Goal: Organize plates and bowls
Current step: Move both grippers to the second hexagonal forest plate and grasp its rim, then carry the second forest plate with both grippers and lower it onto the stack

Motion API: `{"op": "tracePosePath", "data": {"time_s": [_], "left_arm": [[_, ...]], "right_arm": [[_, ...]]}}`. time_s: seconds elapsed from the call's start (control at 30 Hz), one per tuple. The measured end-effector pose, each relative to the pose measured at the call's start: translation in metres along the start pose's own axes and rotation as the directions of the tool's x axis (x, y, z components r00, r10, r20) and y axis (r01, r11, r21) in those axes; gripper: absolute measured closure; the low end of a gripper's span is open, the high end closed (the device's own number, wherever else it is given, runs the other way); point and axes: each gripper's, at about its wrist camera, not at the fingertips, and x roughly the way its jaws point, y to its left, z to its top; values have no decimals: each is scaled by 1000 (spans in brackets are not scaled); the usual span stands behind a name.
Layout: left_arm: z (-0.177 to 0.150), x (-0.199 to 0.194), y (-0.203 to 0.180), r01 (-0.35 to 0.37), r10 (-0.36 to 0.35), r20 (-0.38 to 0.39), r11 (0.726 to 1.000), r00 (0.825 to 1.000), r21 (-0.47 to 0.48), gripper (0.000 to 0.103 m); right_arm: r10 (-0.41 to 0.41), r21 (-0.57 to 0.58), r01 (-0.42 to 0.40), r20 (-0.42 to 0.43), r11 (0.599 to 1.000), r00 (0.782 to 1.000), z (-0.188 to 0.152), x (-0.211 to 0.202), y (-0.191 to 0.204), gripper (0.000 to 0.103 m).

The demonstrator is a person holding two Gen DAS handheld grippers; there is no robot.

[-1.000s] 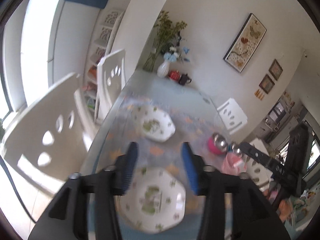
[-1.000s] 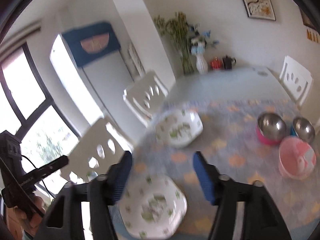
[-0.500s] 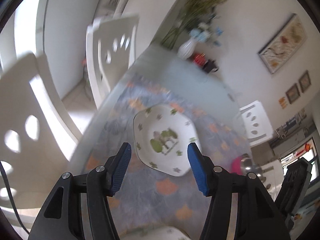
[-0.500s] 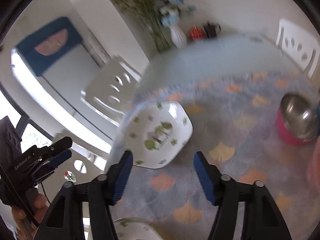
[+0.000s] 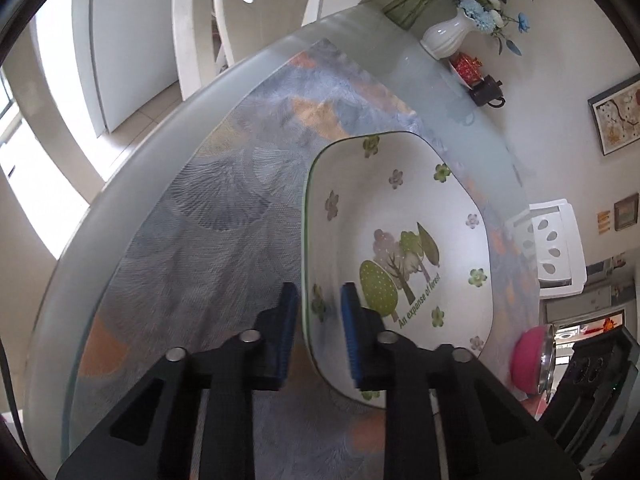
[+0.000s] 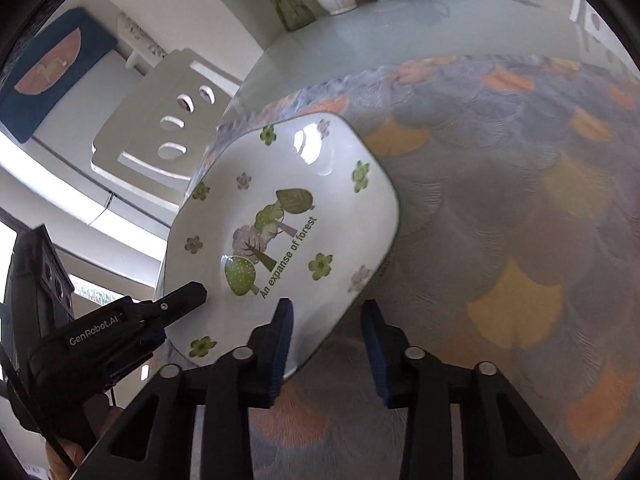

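Note:
A white plate point(image 5: 400, 208) with a tree picture and green rim lies on the patterned table mat point(image 5: 240, 200). My left gripper point(image 5: 318, 292) straddles its left rim, one blue pad outside and one inside, the jaws closing tight onto the rim. The right wrist view shows the same plate point(image 6: 280, 184) with the left gripper's tip point(image 6: 188, 296) at its edge. My right gripper point(image 6: 326, 306) has the plate's near right rim between its jaws, which are closing. Its left pad lies over the plate, while a gap still shows at the right pad.
A pink bowl with a steel liner point(image 5: 532, 360) stands to the right. A white vase point(image 5: 444, 38), a red cup point(image 5: 466, 68) and a dark teapot point(image 5: 486, 90) sit at the table's far end. White chairs point(image 5: 256, 12) point(image 5: 556, 244) flank the glass table edge point(image 5: 120, 184).
Both grippers dropped and moved forward from the nearer plate to the farther one. Their jaws went from wide open to narrow around its rim. The nearer plate has left view.

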Motion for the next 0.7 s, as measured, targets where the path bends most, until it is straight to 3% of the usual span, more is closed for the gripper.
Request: {"op": "tracePosePath", "data": {"time_s": [0.1, 0.37, 0.7], "left_arm": [[-1, 1, -5, -19, 19, 3, 999, 1000, 30, 90], [-8, -4, -18, -54, 50, 44, 993, 998, 102, 90], [-33, -40, -29, -58, 43, 96, 987, 994, 150, 90]], "right_arm": [[-4, -35, 5, 9, 999, 1000, 1, 3, 5, 84], [-1, -112, 3, 15, 994, 1000, 0, -4, 6, 83], [48, -164, -43, 25, 986, 999, -12, -35, 8, 83]]}}
